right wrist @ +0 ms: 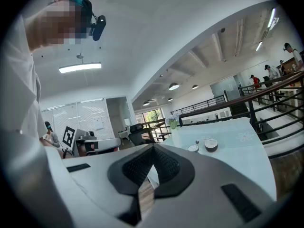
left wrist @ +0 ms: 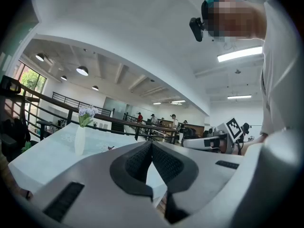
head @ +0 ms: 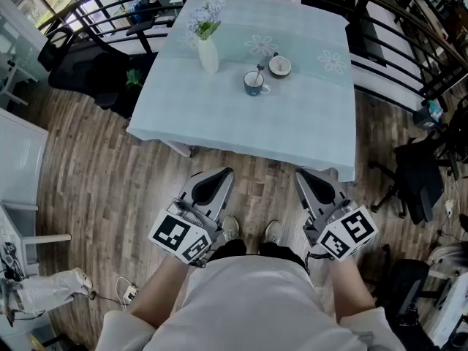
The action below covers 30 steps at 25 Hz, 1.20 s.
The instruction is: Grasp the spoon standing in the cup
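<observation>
At the bottom of the head view, short of the table (head: pixel 307 123), the left gripper (head: pixel 221 178) and right gripper (head: pixel 306 180) are held low by the person's waist, well apart from the cloth-covered top. Each pair of jaws is seen pressed tip to tip, with nothing between them. The cup (head: pixel 253 85) is shown near the middle of the table, with the spoon (head: pixel 259 71) standing in it and its thin handle rising above the rim. A small bowl (head: pixel 279 66) lies just beside the cup, and a vase (head: pixel 208 53) of flowers stands near on the left. The reach is judged not yet begun. Several risks are foreseen. If the jaws were brought in without being parted, the handle would be pushed aside or the cup tipped. A slim, loosely leaning handle could also pivot away from a one-sided touch. The bowl could be struck should the approach be made from the right.
</observation>
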### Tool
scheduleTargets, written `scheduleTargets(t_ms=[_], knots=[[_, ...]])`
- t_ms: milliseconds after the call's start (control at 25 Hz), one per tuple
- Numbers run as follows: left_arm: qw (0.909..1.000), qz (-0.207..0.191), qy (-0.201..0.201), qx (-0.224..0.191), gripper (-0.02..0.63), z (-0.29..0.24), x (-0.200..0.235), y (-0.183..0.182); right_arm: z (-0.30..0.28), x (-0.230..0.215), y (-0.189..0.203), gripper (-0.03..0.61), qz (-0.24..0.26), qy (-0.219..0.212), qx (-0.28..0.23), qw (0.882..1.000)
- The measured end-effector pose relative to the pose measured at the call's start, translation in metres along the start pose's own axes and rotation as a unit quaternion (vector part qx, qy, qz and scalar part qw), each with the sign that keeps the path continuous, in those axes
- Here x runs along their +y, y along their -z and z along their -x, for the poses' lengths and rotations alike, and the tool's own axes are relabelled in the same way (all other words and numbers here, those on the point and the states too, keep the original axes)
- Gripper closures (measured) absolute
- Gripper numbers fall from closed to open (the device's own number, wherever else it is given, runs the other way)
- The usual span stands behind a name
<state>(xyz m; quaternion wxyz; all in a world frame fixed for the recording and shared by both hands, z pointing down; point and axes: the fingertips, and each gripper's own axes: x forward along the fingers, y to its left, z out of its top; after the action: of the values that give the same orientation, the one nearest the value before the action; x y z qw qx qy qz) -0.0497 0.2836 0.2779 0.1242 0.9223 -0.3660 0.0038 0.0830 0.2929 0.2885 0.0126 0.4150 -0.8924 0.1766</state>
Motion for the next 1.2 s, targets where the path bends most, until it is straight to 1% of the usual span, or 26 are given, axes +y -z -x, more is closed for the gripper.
scheduleTargets(t_ms=[160,320,600,880,1200], knots=[[1.0000,0.000,-0.002,0.001,0.595,-0.003,0.003,0.002,-0.005,-0.005,0.003,0.558,-0.002,0.001,0.003,1.000],[1.0000,-0.001,-0.004,0.002,0.595,-0.003,0.003,0.003,-0.005,-0.009,0.000,0.557,-0.006,0.014,-0.006,1.000],[0.9999,-0.002,-0.012,0.005,0.595,-0.010,-0.003,0.007,0.001,-0.023,0.002,0.557,-0.025,0.006,-0.007,1.000],[0.9996,-0.008,-0.027,-0.002,0.595,-0.018,-0.031,0.010,0.028,-0.032,0.001,0.557,-0.017,-0.012,-0.008,1.000],[0.9986,-0.007,-0.053,-0.002,0.595,-0.031,-0.059,0.024,0.054,-0.053,0.007,0.557,-0.009,-0.036,0.001,0.999]])
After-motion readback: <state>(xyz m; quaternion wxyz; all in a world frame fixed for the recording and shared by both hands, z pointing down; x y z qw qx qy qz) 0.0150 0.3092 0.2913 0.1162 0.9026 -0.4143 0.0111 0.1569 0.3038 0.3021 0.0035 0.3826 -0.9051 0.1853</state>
